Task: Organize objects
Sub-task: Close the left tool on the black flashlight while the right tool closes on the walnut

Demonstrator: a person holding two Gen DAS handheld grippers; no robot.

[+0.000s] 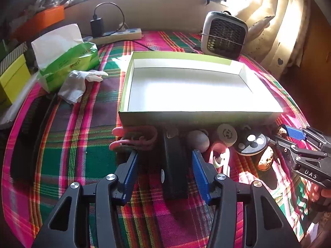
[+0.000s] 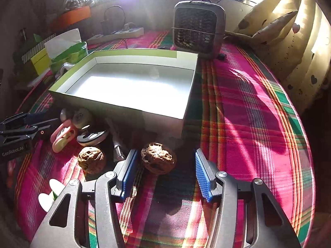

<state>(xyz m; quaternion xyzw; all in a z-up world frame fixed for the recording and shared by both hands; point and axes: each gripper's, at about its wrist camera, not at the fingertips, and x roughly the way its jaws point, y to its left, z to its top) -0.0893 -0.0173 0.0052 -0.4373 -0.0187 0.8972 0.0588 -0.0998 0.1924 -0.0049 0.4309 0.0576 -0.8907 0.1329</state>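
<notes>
An empty green box with a white inside (image 1: 206,114) (image 2: 124,111) stands on the plaid cloth. Small objects lie in a row before it: pink hooks (image 1: 136,137) (image 2: 62,136), a black rectangular case (image 1: 173,165), a grey ball (image 1: 197,140), a round disc (image 1: 227,134), a black-and-white round piece (image 1: 251,141) (image 2: 92,136) and two walnuts (image 2: 158,158) (image 2: 91,159). My left gripper (image 1: 165,163) is open, its fingers on either side of the black case. My right gripper (image 2: 165,165) is open with a walnut between its fingers.
A small heater (image 1: 224,35) (image 2: 198,26) stands behind the box. A green tissue pack (image 1: 68,57) and a crumpled tissue (image 1: 78,82) lie to the left, with a power strip (image 1: 118,34) at the back. Curtains (image 2: 300,41) hang at the right.
</notes>
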